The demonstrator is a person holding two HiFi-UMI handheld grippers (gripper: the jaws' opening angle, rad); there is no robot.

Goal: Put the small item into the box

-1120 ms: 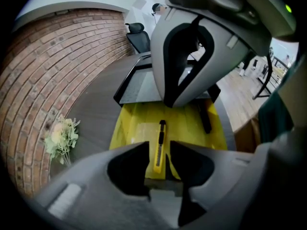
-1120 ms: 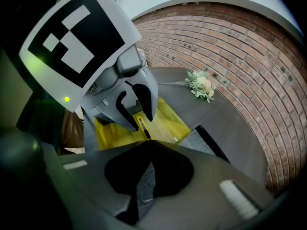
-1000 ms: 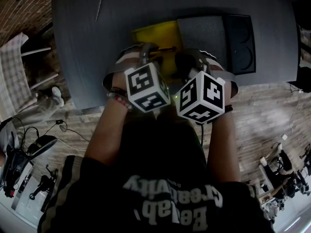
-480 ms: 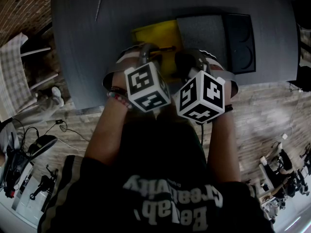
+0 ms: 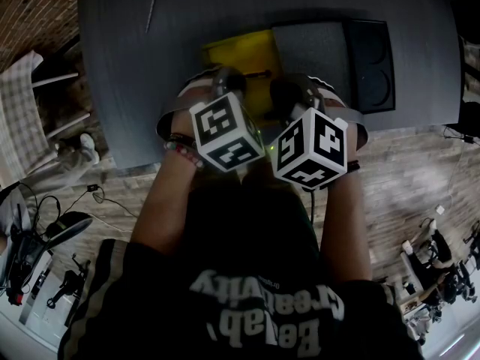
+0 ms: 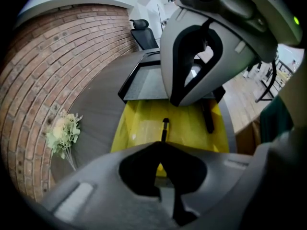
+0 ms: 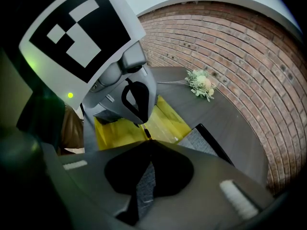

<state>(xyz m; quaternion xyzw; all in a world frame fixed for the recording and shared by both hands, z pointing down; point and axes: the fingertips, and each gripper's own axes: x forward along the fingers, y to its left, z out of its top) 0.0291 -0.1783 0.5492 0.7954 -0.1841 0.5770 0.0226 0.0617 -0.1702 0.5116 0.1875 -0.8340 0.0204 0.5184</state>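
Observation:
A thin black stick-like item (image 6: 164,128) lies on a yellow tray (image 6: 139,123) near the table's front edge, with a second dark stick (image 6: 208,121) to its right. Behind the tray stands an open black box (image 6: 148,83) with a grey lining; in the head view the box (image 5: 311,51) is right of the tray (image 5: 240,51). My left gripper (image 6: 160,143) is shut, its tips right at the item's near end; I cannot tell whether they pinch it. My right gripper (image 7: 146,140) hangs beside it over the box's near edge, jaws together and empty.
The box's black lid (image 5: 371,66) lies open to the right. A sprig of pale flowers (image 6: 62,133) lies on the dark grey table (image 5: 135,66) at the far left. A brick wall runs behind the table. A chair (image 5: 30,103) stands left of the table.
The left gripper's marker cube has shifted slightly left and forward over the yellow tray. The right gripper has not moved.

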